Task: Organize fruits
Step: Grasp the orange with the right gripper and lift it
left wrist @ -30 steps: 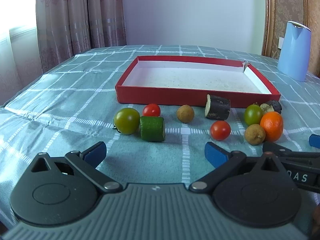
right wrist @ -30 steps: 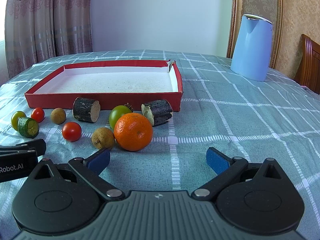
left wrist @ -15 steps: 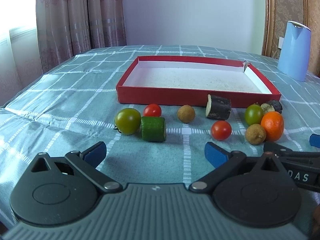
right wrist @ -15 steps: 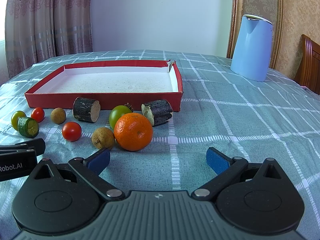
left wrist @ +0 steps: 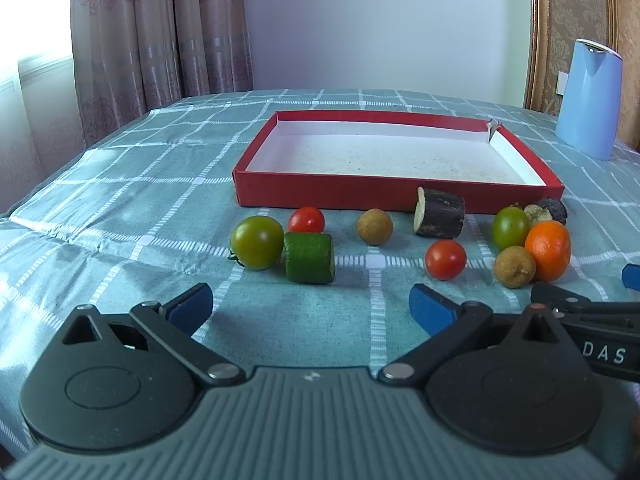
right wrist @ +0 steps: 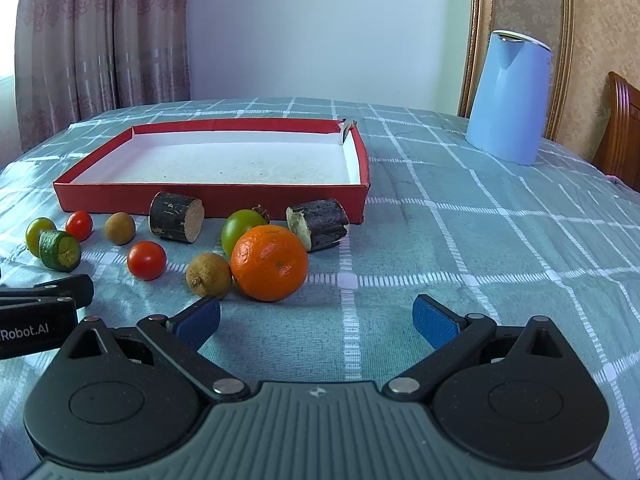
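The left tongs [left wrist: 311,307] stood wide apart and gripped nothing, blue ribbed pads on black plastic arms over a ridged grey body; the right tongs [right wrist: 316,317] gaped just as wide, also bare. In the right view the left unit's side read "Robot.AI", and in the left view the right unit showed "DAS". Both hung low over the worktop [left wrist: 120,208], covered in a teal cloth with a white checked pattern. Just beyond the right tongs lay a dimpled orange [right wrist: 269,263], touching a rough brown longan [right wrist: 208,274]. Behind them sat a green tomato [right wrist: 239,229] and a dark eggplant chunk [right wrist: 318,224] with a pale cut face. Leftward were a glossy red tomato [right wrist: 146,260], a second eggplant chunk [right wrist: 176,217], another longan [right wrist: 119,228], a small red tomato [right wrist: 79,225], a cucumber piece [right wrist: 60,250] and a second green tomato [right wrist: 35,229] touching it. All the produce lay on the cloth in front of a shallow red tray [right wrist: 208,196] with a white speckled floor and a torn far corner. A smooth pale-blue kettle [right wrist: 508,96] stood well apart at the right.
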Tool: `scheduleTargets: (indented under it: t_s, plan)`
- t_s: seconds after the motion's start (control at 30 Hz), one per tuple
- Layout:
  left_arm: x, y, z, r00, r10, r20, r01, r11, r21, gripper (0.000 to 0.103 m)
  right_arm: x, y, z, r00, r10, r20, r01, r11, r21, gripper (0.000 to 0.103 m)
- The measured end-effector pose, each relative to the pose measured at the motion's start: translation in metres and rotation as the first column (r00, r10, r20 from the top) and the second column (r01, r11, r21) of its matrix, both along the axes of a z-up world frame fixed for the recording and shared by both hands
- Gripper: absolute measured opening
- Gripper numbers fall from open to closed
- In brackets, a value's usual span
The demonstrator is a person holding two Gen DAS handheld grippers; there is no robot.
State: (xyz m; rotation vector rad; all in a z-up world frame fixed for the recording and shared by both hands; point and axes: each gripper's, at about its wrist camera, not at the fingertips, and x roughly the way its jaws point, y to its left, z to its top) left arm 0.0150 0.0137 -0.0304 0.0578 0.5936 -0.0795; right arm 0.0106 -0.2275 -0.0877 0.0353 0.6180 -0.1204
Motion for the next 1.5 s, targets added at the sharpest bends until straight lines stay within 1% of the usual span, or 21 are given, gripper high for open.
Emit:
scheduleTargets:
  t_s: [0.13,0.23,0.3,0.43,0.47,0.5,0.57,0.63,0.7,0.77,0.9,0.93,0.97,1.1,1.17,1.27,1.37,1.5]
  plan:
    - [0.000,0.001,-0.001,1.000,0.000,0.005,0.000,1.000,0.004,0.103,0.000,-0.003,0.001,1.000,0.020,-0.008,-0.020,1.000,-0.002,0.103]
    - [-0.002,0.006,-0.001,1.000,-0.001,0.012,0.001,1.000,0.007,0.103,0.000,-0.016,0.002,0.999,0.044,-0.014,-0.044,0.999,0.002,0.102]
    - [-0.002,0.009,-0.002,1.000,0.008,0.015,-0.008,1.000,0.006,0.103,-0.002,-0.027,0.002,0.999,0.046,-0.010,-0.046,0.999,0.003,0.099]
    - [0.001,0.014,-0.005,1.000,0.010,0.015,-0.009,1.000,-0.008,0.103,-0.003,-0.048,0.002,0.998,0.061,-0.017,-0.061,0.997,0.044,0.087]
    - [0.000,0.014,-0.005,1.000,0.008,0.020,-0.008,1.000,-0.009,0.103,-0.003,-0.050,0.003,0.998,0.060,-0.016,-0.059,0.997,0.044,0.083]
    - [0.000,0.013,-0.005,1.000,0.006,0.024,-0.006,1.000,-0.007,0.103,-0.002,-0.050,0.003,0.998,0.062,-0.013,-0.062,0.997,0.038,0.081]
    - [0.000,0.013,-0.006,0.999,0.001,0.034,-0.001,1.000,-0.001,0.103,0.000,-0.045,0.004,0.996,0.089,-0.011,-0.089,0.996,0.032,0.070]
    - [0.000,0.013,-0.006,0.999,-0.004,0.038,0.004,1.000,0.001,0.103,0.004,-0.038,0.004,0.993,0.118,-0.010,-0.118,0.993,0.023,0.067]
    - [0.000,0.014,-0.007,0.999,-0.005,0.036,0.006,1.000,-0.007,0.103,0.007,-0.031,0.005,0.989,0.146,-0.012,-0.146,0.989,0.021,0.060]
    - [0.000,0.016,-0.007,0.999,-0.005,0.038,0.006,1.000,-0.009,0.103,0.012,-0.026,0.005,0.984,0.179,-0.019,-0.178,0.983,0.039,0.056]
    - [0.001,0.021,-0.009,0.999,0.001,0.038,0.000,1.000,-0.018,0.103,0.014,-0.015,0.007,0.971,0.237,-0.013,-0.236,0.971,0.048,0.055]
    - [0.001,0.022,-0.009,0.999,0.001,0.038,0.000,1.000,-0.023,0.103,0.016,-0.014,0.007,0.969,0.247,-0.014,-0.246,0.968,0.058,0.052]
    - [0.001,0.022,-0.009,0.999,0.002,0.040,-0.001,1.000,-0.024,0.103,0.018,-0.013,0.008,0.965,0.260,-0.014,-0.259,0.963,0.069,0.048]
    - [0.001,0.021,-0.011,0.999,0.006,0.044,-0.006,1.000,-0.016,0.103,0.028,-0.008,0.006,0.961,0.275,-0.011,-0.273,0.958,0.088,0.042]
    - [0.001,0.022,-0.012,0.999,0.005,0.046,-0.005,1.000,-0.017,0.103,0.035,-0.007,0.005,0.958,0.285,-0.017,-0.281,0.953,0.109,0.034]
    - [0.002,0.024,-0.012,0.999,0.008,0.042,-0.006,0.999,-0.033,0.103,0.043,-0.003,0.004,0.961,0.277,-0.024,-0.273,0.956,0.103,0.033]
    - [0.003,0.026,-0.013,0.999,0.011,0.041,-0.009,0.999,-0.047,0.103,0.041,0.001,0.003,0.961,0.277,-0.013,-0.275,0.958,0.077,0.031]
    - [0.004,0.029,-0.013,0.999,0.011,0.042,-0.008,0.998,-0.059,0.103,0.036,-0.002,0.002,0.961,0.278,-0.002,-0.277,0.958,0.078,0.031]
